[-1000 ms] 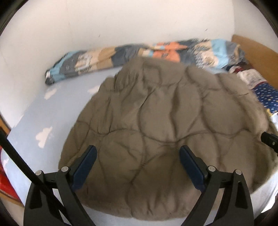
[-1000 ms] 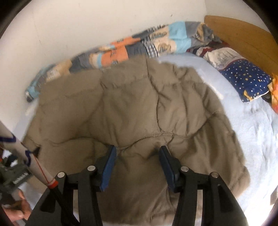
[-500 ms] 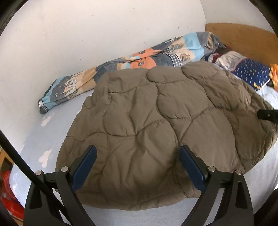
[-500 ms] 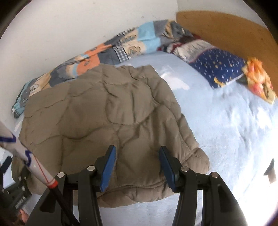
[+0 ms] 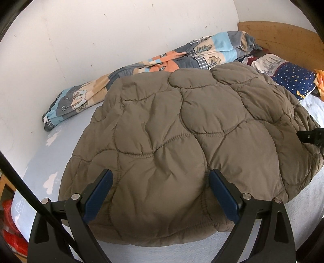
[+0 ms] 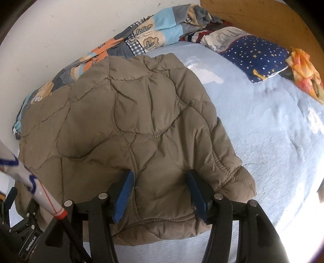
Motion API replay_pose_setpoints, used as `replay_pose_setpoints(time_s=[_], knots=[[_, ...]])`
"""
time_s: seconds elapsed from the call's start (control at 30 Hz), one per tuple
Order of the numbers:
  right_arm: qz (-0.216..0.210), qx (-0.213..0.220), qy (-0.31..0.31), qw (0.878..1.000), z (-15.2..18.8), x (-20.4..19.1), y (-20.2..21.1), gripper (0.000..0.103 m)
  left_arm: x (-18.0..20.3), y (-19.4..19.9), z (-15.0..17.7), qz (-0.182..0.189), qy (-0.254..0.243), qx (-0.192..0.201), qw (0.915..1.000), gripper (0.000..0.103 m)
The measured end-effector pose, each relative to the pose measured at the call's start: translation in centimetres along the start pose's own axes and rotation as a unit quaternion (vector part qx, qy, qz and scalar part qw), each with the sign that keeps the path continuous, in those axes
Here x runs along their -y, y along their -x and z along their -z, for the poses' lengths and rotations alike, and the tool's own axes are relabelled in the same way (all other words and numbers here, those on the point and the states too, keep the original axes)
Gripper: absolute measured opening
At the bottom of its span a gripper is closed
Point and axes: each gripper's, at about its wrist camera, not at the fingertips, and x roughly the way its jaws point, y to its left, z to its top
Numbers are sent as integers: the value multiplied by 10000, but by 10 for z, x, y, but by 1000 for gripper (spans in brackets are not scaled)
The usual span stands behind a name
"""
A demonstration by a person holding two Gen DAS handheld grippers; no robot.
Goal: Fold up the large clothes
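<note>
A brown quilted jacket (image 5: 178, 137) lies folded in a puffy heap on the light blue bed; it also shows in the right wrist view (image 6: 125, 129). My left gripper (image 5: 160, 194) is open, its blue-padded jaws wide apart over the jacket's near edge, holding nothing. My right gripper (image 6: 160, 196) is open, its jaws straddling the jacket's near right corner without pinching it. The right gripper's body shows at the right edge of the left wrist view (image 5: 311, 135).
A rolled patchwork blanket (image 5: 141, 66) lies along the white wall. A star-print pillow (image 6: 255, 54) and an orange cloth (image 6: 305, 70) sit by the wooden headboard (image 6: 263, 18). Bare blue sheet (image 6: 273, 131) spreads right of the jacket. Red items (image 5: 12, 228) sit beside the bed.
Both grippers have pulled back and swung right; the jacket now lies lower and more compact. The right gripper's jaws have widened slightly.
</note>
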Motion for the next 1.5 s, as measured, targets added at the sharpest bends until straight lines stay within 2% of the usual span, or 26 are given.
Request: replay_pose_setpoints(time_s=[0.23, 0.53, 0.77, 0.97, 1.03, 1.1, 1.17, 1.33, 1.37, 1.4, 1.43, 1.5], knots=[[-51, -84, -61, 9999, -2, 3, -4, 63, -1, 0, 0, -14, -20, 10, 10000, 96], [-80, 259, -112, 9996, -8, 1, 13, 64, -3, 1, 0, -5, -5, 5, 10000, 96], [-253, 684, -23, 9973, -27, -18, 28, 64, -3, 1, 0, 22, -3, 1, 10000, 96], [-555, 656, 179, 9961, -51, -50, 20, 64, -6, 2, -1, 85, 42, -48, 9999, 96], [-555, 700, 285, 9956, -62, -57, 18, 64, -12, 7, -9, 107, 148, -6, 9998, 96], [-537, 691, 380, 9954, -73, -64, 13, 64, -28, 13, -25, 193, 421, 174, 9988, 96], [-566, 670, 412, 9953, -86, -69, 7, 64, -46, 11, -44, 195, 698, 181, 9972, 96], [-653, 557, 490, 9951, -109, -78, -9, 63, -86, -39, -86, 195, 1243, -512, 9907, 96], [-662, 543, 537, 9949, -112, -80, -12, 54, -94, -53, -93, 140, 1354, -655, 9885, 96], [-694, 527, 616, 9943, -114, -82, -16, 39, -97, -63, -96, 96, 1389, -777, 9872, 96], [-749, 464, 709, 9936, -117, -84, -22, 34, -102, -78, -98, 68, 1450, -966, 9847, 96], [-739, 392, 781, 9934, -121, -84, -32, 33, -110, -103, -97, 209, 1613, -1317, 9779, 96]])
